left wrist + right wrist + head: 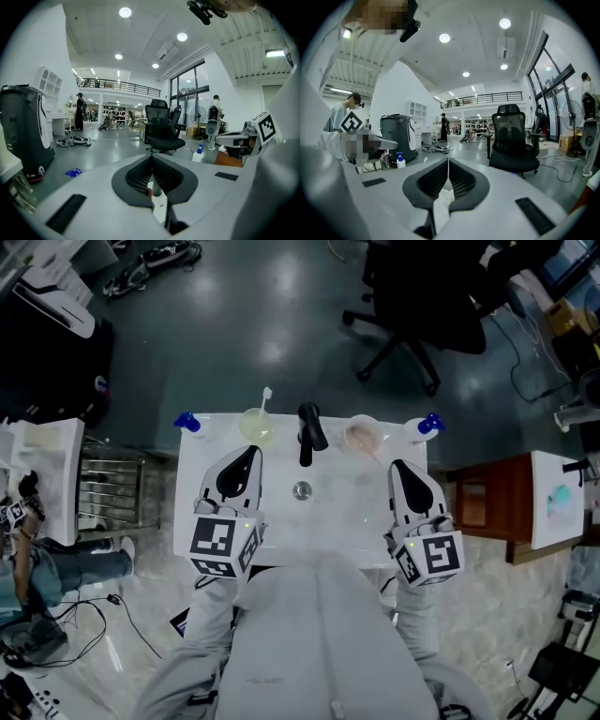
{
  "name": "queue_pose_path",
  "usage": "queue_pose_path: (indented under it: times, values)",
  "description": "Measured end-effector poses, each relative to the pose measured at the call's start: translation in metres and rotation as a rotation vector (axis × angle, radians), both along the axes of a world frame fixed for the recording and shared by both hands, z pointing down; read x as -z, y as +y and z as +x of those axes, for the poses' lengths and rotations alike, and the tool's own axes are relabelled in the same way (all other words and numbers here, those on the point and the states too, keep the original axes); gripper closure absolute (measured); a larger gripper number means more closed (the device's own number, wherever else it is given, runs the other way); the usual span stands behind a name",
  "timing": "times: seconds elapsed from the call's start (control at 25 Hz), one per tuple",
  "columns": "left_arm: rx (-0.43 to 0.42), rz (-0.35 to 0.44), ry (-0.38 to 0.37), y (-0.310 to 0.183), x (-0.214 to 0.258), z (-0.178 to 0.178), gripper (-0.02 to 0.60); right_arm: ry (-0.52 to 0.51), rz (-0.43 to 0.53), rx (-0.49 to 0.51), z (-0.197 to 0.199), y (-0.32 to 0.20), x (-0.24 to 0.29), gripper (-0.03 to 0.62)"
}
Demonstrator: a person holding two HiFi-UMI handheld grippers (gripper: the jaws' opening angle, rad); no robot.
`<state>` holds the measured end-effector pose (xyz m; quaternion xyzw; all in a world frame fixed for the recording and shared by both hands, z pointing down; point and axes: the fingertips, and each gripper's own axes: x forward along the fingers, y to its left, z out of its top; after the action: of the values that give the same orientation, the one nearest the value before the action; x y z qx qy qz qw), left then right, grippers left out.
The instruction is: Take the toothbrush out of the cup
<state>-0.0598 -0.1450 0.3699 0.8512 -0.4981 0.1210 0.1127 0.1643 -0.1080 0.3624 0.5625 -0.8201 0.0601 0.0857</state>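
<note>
Hovering: left hand-held gripper (250, 452) closed, empty | right hand-held gripper (399, 466) closed, empty | toothbrush (265, 399) in cup (255, 426)

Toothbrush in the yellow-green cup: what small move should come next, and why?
Probably open the left gripper and ease it forward: it is shut, empty, and short of the yellow-green cup, where the toothbrush stands, directly ahead of it.
</note>
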Motion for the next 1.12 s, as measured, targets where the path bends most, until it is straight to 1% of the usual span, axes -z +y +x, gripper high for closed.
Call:
queue_pose_path:
  times: [0.36, 0.72, 0.88, 0.96, 1.04, 1.12]
  values:
    - [-0.021, -0.010, -0.013, -0.012, -0.007, -0.007, 0.554, -0.003, -0.012, -0.034, -0.005, -0.002, -0.007, 0.569]
    - [-0.052, -0.040, -0.026, -0.021, -0.021, -0.007, 0.552, -0.003, -0.026, -0.040, -0.007, -0.003, -0.011, 0.569]
    - [-0.056, -0.063, -0.033, -0.028, -0.034, -0.011, 0.551, 0.004, -0.051, -0.051, -0.007, -0.003, -0.021, 0.569]
    - [-0.059, -0.071, -0.032, -0.033, -0.039, -0.013, 0.533, 0.007, -0.060, -0.052, -0.008, -0.004, -0.025, 0.569]
    - [-0.065, -0.077, -0.035, -0.039, -0.043, -0.015, 0.487, 0.009, -0.068, -0.051, -0.010, -0.005, -0.027, 0.569]
    - [-0.071, -0.084, -0.042, -0.045, -0.049, -0.017, 0.462, 0.013, -0.078, -0.048, -0.012, -0.005, -0.029, 0.569]
